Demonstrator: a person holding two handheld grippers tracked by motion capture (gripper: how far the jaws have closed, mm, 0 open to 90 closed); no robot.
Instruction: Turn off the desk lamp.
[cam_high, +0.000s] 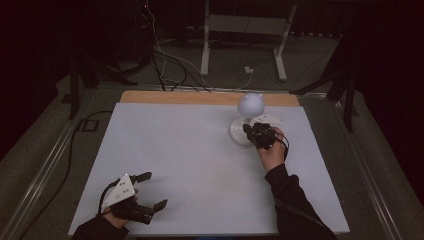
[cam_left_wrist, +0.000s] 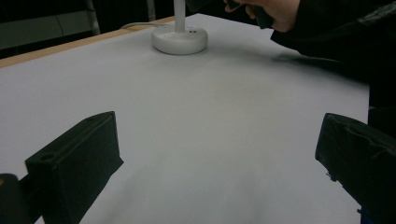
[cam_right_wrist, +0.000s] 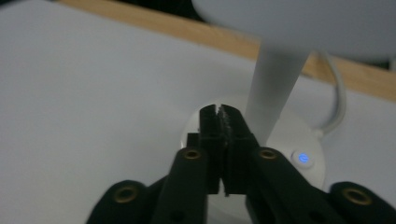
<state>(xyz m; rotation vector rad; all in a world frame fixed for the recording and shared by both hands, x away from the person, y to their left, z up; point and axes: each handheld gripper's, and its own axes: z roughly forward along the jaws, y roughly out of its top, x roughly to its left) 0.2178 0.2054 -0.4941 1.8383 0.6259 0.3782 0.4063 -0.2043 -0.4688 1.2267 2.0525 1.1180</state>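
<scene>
A white desk lamp (cam_high: 249, 106) stands at the back right of the white table (cam_high: 190, 150), with a round head, a thin stem and a round base (cam_high: 238, 135). My right gripper (cam_high: 249, 131) is shut with nothing between its jaws, its tips just above the base beside the stem. In the right gripper view the closed tips (cam_right_wrist: 220, 111) sit in front of the stem (cam_right_wrist: 275, 88), and a small blue light (cam_right_wrist: 303, 158) glows on the base. My left gripper (cam_high: 154, 190) rests open near the front left corner, empty. In its own view the wide-apart jaws (cam_left_wrist: 217, 135) frame bare table, with the lamp base (cam_left_wrist: 180, 41) far off.
A white cable (cam_right_wrist: 337, 93) runs from the lamp base over the wooden back edge (cam_high: 200, 97) of the table. Beyond the table are a white metal stand (cam_high: 242, 30) and loose cables on the floor. The person's right sleeve (cam_high: 292, 200) lies over the table's front right.
</scene>
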